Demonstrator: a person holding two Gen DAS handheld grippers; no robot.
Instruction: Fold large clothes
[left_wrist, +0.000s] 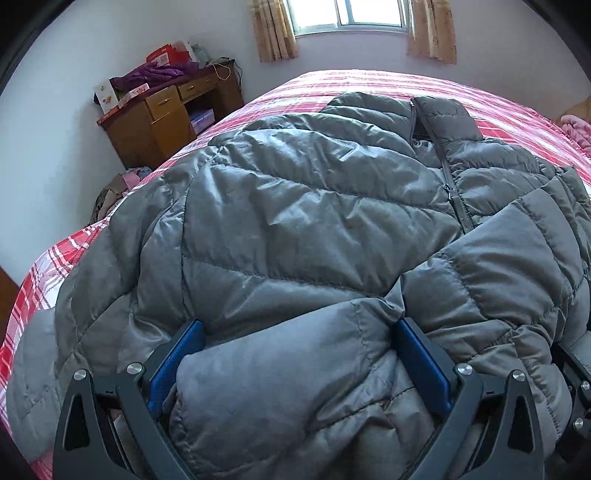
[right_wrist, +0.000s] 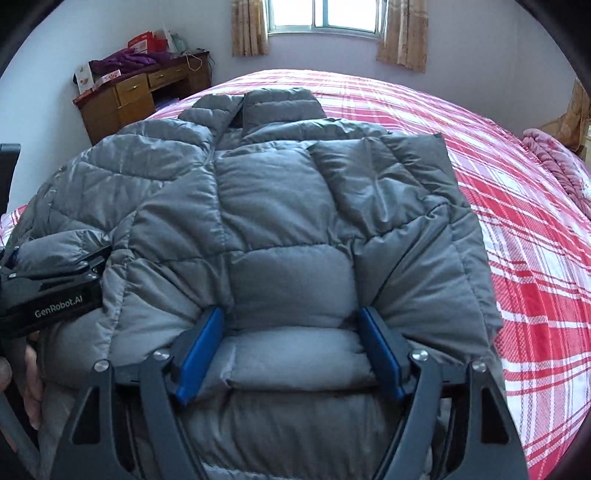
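**Q:** Jacket (left_wrist: 295, 206) status? Where's it sitting, and what are the grippers up to?

**A:** Grey puffer, spread across the bed (right_wrist: 517, 184) on the red-and-white plaid cover. Collar points to the far edge, toward the window (right_wrist: 325, 14); hem is at the near edge by the grippers. Zipper (left_wrist: 454, 192) runs up the front. From the right wrist view, a sleeve (right_wrist: 388, 173) is lying over the chest on the jacket's right side.

**Q:** And the fingers?

**A:** Left gripper (left_wrist: 299, 365) has its blue pads (left_wrist: 177, 365) spread wide, with a fat roll of hem fabric bulging between them. Right gripper (right_wrist: 291, 354) is the same deal: pads (right_wrist: 199, 354) wide apart with a padded section of hem filling the gap. Fabric touches the pads on both, but I honestly cannot tell if they're pinching it or just pushed into it.

**Q:** Are the two close together?

**A:** Pretty near each other along the hem. The left one shows at the left edge of the right wrist view, resting on the jacket.

**Q:** Anything else around?

**A:** Wooden desk (left_wrist: 166, 114) in the far left corner, with a purple garment (left_wrist: 151, 74) and boxes piled on top. Pink blanket (right_wrist: 554, 158) at the bed's right edge.
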